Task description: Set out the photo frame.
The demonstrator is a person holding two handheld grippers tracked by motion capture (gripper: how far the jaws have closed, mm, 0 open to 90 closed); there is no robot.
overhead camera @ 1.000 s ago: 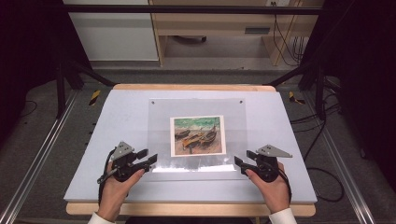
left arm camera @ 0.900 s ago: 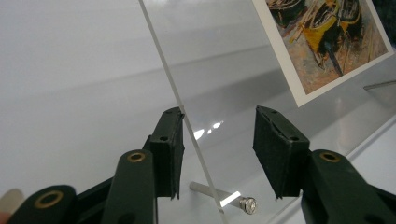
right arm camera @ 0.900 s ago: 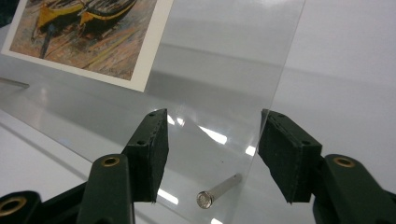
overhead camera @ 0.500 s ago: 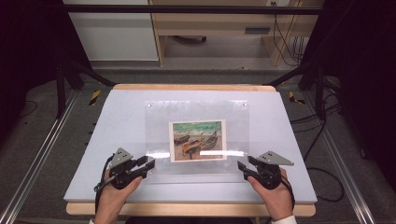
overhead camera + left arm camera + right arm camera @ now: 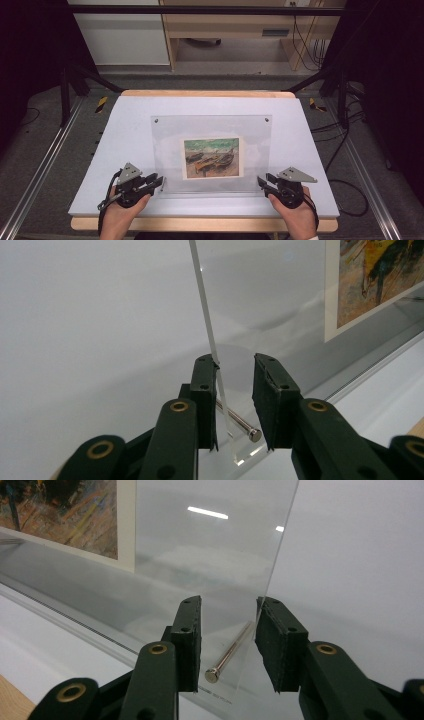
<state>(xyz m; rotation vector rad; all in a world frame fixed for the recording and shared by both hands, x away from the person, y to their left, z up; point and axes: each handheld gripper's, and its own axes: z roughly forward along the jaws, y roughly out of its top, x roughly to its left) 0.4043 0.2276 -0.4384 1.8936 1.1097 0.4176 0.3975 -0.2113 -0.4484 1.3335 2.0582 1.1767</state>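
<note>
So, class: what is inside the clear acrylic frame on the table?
Inside the frame sits a print of beached boats, facing up. Metal pins cross its near corners. The print's back and whatever lies beneath it are covered.

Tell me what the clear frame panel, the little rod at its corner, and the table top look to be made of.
Clear frame panel: likely acrylic, perhaps glass; glossy and see-through, with a bright edge and light reflections.
Rod: polished metal by its silvery shine and flat round head, probably a standoff pin.
Table top: matte pale sheet, with a wooden-looking edge; the sheet's material is unclear.
</note>
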